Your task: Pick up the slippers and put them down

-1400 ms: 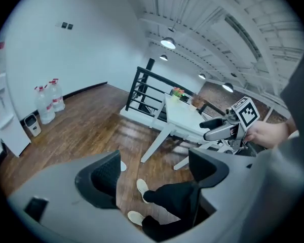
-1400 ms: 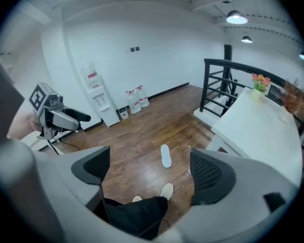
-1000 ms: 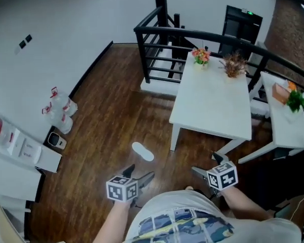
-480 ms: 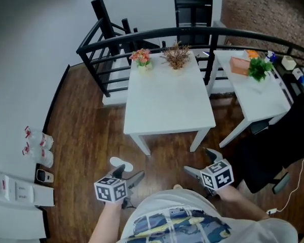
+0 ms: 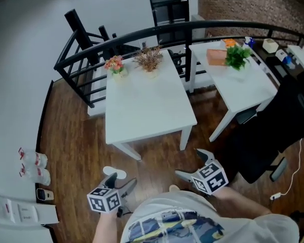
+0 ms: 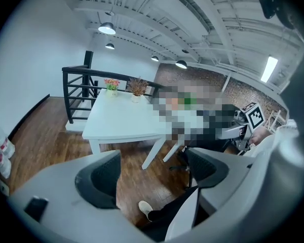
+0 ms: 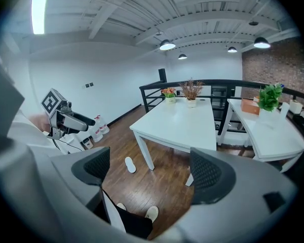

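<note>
Left gripper (image 5: 120,182), jaws apart, hovers near the flat oval white slipper (image 5: 119,173).

Bright ceiling-lamp light, fisheye-warped edges

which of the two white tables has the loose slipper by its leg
The table with the pink flowers: the slipper lies on the floor near its front leg. The other table, with the green plant, stands farther from it.

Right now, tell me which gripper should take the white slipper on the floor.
Left: the white slipper lies just beyond the left gripper, which is open and empty; the right gripper is farther away.
</note>
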The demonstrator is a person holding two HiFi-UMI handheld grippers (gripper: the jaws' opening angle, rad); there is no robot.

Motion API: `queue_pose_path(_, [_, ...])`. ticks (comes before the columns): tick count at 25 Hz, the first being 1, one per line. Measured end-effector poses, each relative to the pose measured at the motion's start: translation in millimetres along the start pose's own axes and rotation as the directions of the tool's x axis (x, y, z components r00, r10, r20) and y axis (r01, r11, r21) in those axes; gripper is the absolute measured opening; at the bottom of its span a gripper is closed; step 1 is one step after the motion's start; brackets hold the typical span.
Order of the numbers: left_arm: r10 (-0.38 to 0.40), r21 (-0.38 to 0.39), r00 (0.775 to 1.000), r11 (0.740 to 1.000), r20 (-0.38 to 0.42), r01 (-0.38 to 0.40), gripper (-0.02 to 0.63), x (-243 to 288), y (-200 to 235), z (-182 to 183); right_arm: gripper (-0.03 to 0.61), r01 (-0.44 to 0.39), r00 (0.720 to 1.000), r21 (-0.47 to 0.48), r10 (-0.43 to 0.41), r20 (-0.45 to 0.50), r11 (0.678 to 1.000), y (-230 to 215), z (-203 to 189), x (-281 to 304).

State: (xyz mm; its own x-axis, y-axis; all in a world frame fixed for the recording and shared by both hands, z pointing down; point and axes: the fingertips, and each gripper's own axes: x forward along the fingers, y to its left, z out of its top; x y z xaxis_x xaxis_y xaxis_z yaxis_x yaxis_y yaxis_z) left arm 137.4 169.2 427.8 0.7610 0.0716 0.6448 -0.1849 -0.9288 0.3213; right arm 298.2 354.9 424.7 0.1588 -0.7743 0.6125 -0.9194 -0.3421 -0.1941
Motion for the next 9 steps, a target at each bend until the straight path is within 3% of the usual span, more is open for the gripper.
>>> queue_pose_path(9, [0.008,-0.001,0.999,1.0,-0.041,-0.008,0.419,33.4,-33.6,-5.5,0.514,-0.009,1.0,0.028,0.009,-0.003,1.0,-37.6,-21.7,-20.1])
